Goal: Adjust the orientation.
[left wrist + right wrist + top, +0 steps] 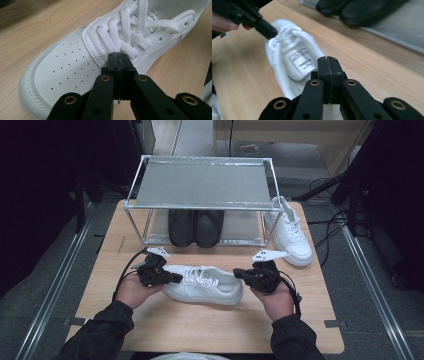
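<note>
- White sneaker (204,283) lies on its sole at the near middle of the wooden table (210,330), toe pointing left.
- Left gripper (176,278) at the laces, jaws pressed together, empty.
- Right gripper (237,273) at the heel, jaws likewise closed on nothing.

Sneaker (202,284) lies on table (200,330) before rack (200,185).

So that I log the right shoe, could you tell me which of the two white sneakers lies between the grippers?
The white sneaker at the table's middle, lying crosswise; the other white sneaker stands apart beside the metal rack.
</note>
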`<state>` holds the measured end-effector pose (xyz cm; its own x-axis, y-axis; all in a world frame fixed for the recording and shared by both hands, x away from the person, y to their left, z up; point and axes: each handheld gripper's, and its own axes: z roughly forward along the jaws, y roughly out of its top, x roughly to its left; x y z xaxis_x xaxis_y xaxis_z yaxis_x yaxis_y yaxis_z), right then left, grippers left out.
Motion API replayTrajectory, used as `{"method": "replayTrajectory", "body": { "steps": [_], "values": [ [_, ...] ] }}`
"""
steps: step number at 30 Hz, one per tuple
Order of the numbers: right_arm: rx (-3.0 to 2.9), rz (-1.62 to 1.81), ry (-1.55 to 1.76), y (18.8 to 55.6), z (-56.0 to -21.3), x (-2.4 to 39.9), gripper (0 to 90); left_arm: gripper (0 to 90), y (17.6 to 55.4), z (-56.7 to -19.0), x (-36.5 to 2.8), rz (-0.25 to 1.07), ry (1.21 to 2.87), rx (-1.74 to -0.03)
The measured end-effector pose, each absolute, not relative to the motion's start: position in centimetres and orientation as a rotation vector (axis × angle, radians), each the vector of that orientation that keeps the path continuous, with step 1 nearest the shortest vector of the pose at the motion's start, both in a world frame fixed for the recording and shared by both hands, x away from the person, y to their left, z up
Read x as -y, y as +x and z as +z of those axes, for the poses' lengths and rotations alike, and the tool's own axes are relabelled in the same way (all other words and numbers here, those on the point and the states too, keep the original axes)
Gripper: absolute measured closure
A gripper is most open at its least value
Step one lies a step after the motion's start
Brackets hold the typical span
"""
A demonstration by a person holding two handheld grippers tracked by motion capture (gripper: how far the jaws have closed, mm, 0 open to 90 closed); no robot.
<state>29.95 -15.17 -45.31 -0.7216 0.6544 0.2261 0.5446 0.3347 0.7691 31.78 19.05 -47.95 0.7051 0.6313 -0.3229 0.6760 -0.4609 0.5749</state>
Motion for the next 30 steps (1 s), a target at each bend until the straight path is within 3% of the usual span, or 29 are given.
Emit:
{"method": "replayTrajectory", "body": {
  "steps": [13,30],
  "values": [
    [-2.489,1.286,1.164,31.0,-46.4,16.0,90.0,89.9,32.0,-47.9,-19.2,-0.046,2.203,-1.01],
    [-2.747,1.19,0.961,28.8,-48.7,10.4,90.0,89.1,34.1,-48.3,-20.4,-0.005,2.106,-1.059]
  ]
}}
